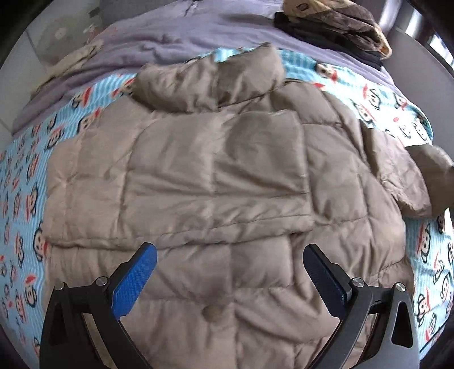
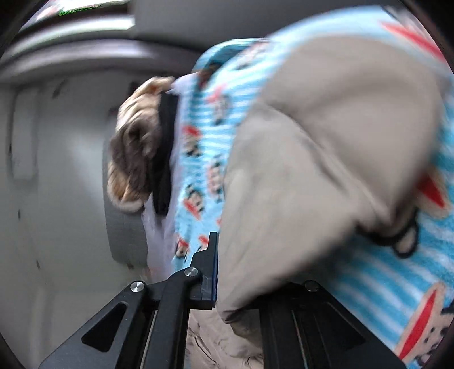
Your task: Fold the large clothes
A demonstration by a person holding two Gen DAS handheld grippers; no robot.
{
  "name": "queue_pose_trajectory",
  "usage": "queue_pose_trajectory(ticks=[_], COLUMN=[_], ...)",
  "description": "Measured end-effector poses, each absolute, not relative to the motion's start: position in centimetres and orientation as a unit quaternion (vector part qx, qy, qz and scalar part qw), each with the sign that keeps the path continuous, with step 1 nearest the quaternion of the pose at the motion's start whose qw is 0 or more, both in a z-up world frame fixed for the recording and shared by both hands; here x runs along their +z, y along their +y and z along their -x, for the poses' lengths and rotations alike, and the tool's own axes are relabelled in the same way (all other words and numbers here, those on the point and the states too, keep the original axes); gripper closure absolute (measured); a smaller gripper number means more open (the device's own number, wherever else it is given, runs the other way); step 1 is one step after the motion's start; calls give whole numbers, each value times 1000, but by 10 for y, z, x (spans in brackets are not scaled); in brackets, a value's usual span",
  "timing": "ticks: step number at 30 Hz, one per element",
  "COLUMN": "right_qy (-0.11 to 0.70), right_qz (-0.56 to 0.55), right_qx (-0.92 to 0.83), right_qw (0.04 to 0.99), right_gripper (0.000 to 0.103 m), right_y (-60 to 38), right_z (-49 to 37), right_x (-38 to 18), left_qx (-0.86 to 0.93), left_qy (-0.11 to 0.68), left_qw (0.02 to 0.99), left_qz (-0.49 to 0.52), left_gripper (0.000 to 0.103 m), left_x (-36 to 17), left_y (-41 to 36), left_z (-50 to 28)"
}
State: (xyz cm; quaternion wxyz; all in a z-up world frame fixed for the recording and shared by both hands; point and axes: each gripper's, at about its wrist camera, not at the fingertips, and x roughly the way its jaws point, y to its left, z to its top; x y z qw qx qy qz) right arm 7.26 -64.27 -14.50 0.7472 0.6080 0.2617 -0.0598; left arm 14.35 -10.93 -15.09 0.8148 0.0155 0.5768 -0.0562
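Note:
A tan quilted puffer jacket (image 1: 215, 176) lies flat on a bed with its hood at the far end and one sleeve folded across its middle. My left gripper (image 1: 229, 255) hovers open over the jacket's lower part, its blue pads (image 1: 134, 279) apart and holding nothing. In the right wrist view my right gripper (image 2: 218, 272) is shut on the jacket's other sleeve (image 2: 320, 159), which bulges up and to the right from the jaws. Only the left finger shows; the fabric hides the right one.
The bed has a blue striped blanket (image 1: 25, 181) with cartoon monkeys and a lavender quilt (image 1: 176, 37) beyond. A pile of brown and black clothes (image 1: 334, 25) sits at the far right corner, also seen in the right wrist view (image 2: 142, 142). Grey wall (image 2: 56, 170) lies beyond the bed.

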Motion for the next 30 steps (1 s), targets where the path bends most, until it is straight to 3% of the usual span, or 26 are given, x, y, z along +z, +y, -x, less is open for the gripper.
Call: queue_pose_trajectory(ticks=[6,13,19,25,29,30], right_qy=[292,336,421,511,532,534], right_qz=[-451,-275,-175,-188,-201,-200], right_qx=[12,99,136,108,104,107], right_qw=[843,895,879,832,816,815], right_gripper=[95,95,95,95,93,88], right_y=[-562,-423,-316,-287,-288,-291], right_z=[-112,-145,-163,-171,-172,-171], right_x=[-62,-21,-65,-149,-167,-166], left_qx=[-63,-53,-27,-14,-17,-18], left_qy=[571,555,553,559,556,556], left_qw=[818,830,833,829,830,830], left_qz=[10,21,30,36,35,36], left_gripper=[0,0,0,0,0,0], left_x=[-145,-135,-139,-146,-145,-145], left_y=[-75,-23,25,45,42,40], left_z=[-134,-128,-126,-127,-133,-134])
